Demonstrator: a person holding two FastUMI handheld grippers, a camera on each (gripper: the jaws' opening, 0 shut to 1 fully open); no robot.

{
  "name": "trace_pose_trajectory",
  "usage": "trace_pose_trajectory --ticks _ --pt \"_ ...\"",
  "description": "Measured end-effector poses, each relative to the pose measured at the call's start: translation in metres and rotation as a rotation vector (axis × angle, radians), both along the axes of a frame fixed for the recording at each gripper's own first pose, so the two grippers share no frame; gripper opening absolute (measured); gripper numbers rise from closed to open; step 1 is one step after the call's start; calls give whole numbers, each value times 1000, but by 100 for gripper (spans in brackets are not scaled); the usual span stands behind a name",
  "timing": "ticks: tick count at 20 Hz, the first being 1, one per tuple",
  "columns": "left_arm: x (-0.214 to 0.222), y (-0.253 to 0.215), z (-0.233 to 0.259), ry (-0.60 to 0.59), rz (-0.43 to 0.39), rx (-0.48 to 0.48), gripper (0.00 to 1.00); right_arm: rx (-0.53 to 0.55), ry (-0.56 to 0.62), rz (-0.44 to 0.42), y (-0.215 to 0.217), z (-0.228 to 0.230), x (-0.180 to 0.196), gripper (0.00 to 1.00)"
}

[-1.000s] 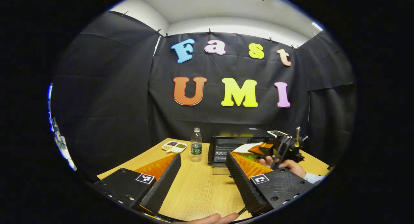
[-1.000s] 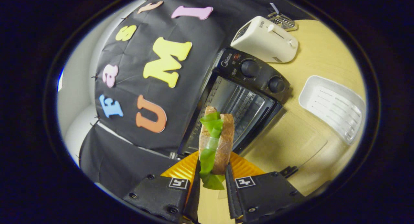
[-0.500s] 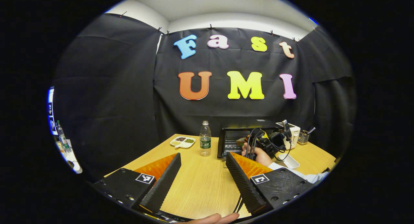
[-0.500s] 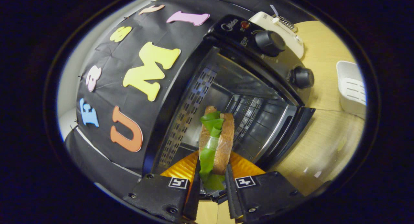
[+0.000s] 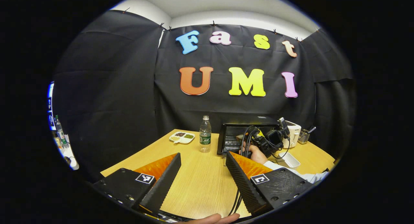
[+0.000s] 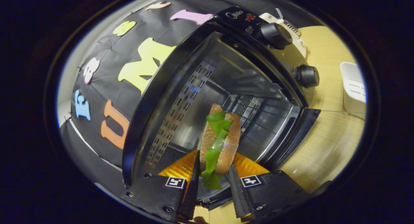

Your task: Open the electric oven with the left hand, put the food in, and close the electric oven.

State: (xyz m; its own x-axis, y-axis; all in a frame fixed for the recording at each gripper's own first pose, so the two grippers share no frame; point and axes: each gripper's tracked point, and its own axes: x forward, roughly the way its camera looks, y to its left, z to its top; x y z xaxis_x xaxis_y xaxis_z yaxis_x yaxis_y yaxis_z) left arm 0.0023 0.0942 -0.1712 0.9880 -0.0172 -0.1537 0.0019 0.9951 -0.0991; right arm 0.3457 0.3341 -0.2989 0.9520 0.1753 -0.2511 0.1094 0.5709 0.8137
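Left gripper view, open room: my left tongs [image 5: 202,172] hang spread wide above a bare stretch of the counter [image 5: 200,185], nothing between the fingers; the counter's near edge lies just under them.
Left gripper view, far side: a water bottle [image 5: 205,134] and a small sectioned dish [image 5: 182,137] stand left of the electric oven [image 5: 247,133], well apart from my left tongs; a white tray [image 5: 288,159] sits to the oven's right.
Left gripper view, other hand: a hand [image 5: 255,152] reaches the right tongs up to the oven's open front.
Right gripper view, edges: I see the oven's cavity [image 6: 226,97] open before me, its perforated side wall to the left and the knob panel [image 6: 284,52] to the right; the door is down.
Right gripper view, grip: my right tongs [image 6: 213,182] pinch the sandwich [image 6: 220,143] on both sides, upright on its edge.
Right gripper view, food position: the sandwich sits at the oven's mouth, with clear space on both sides.
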Motion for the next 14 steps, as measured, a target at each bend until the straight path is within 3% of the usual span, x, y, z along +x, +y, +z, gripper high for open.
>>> trace_pose_trajectory --ticks 2,3,5,7,8,9,10,14 --pt "-1 -3 -3 14 -3 -16 92 -33 0 9 2 1 -1 53" --pt "-1 -4 -4 15 -6 -20 92 -58 2 18 3 1 -4 41" --pt "-2 -4 -5 15 -7 -20 92 -128 -15 38 5 5 -8 51" --pt "-2 -5 -7 19 -6 -22 93 -236 -27 45 3 8 -10 69" --pt "-3 -5 -9 22 -8 -23 93 -286 -33 75 7 8 -12 90" --pt "-5 -5 -9 22 -7 -22 93 -329 -25 107 12 6 -15 78" --pt "-6 -3 -9 21 -4 -21 92 -387 -12 147 18 3 -18 99" --pt "-9 0 -9 14 4 -27 92 -645 18 267 25 -5 -25 100"
